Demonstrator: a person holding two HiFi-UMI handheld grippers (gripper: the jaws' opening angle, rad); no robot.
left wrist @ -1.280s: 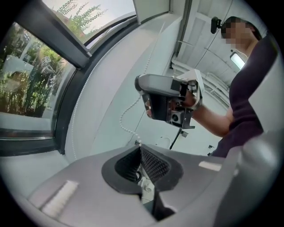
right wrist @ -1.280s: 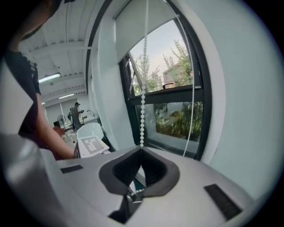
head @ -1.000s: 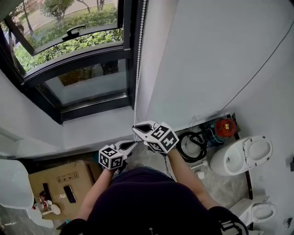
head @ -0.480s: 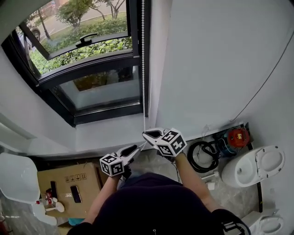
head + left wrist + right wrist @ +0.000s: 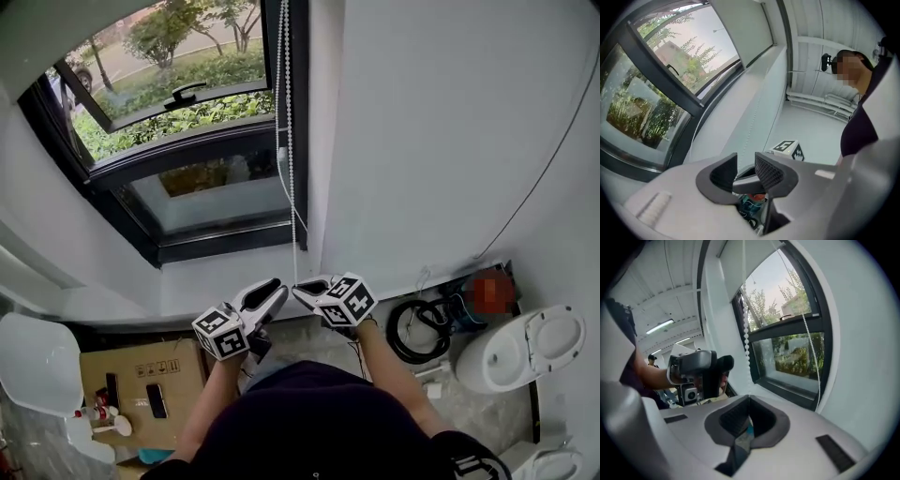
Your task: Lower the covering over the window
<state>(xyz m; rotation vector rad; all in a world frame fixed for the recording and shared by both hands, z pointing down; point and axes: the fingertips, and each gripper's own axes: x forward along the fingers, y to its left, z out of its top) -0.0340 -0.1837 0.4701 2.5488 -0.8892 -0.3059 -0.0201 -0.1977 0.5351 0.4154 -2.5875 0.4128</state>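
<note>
White wall fills the right of the head view. The black-framed window fills the upper left, with green shrubs behind the glass.

In the left gripper view we see the pale blind across the top of the window only. The glass below it is uncovered.

A white sill runs under the frame. On the floor to the right is a white toilet, lid up. A cardboard box lies at lower left. A black hose is coiled beside the toilet.

The two claws meet just below the sill, tips near each other. We note the left gripper with its jaws apart, having just been opening. No part of the cord sits between them and the pads press on nothing. It stands just left of the cord and clear of it.

The right gripper has its jaws together, pinched on the bottom of the chain.

That bead chain drops along the window's right frame in two strands. One runs straight down into the right claw's tips. The other bows slightly away partway up.
</note>
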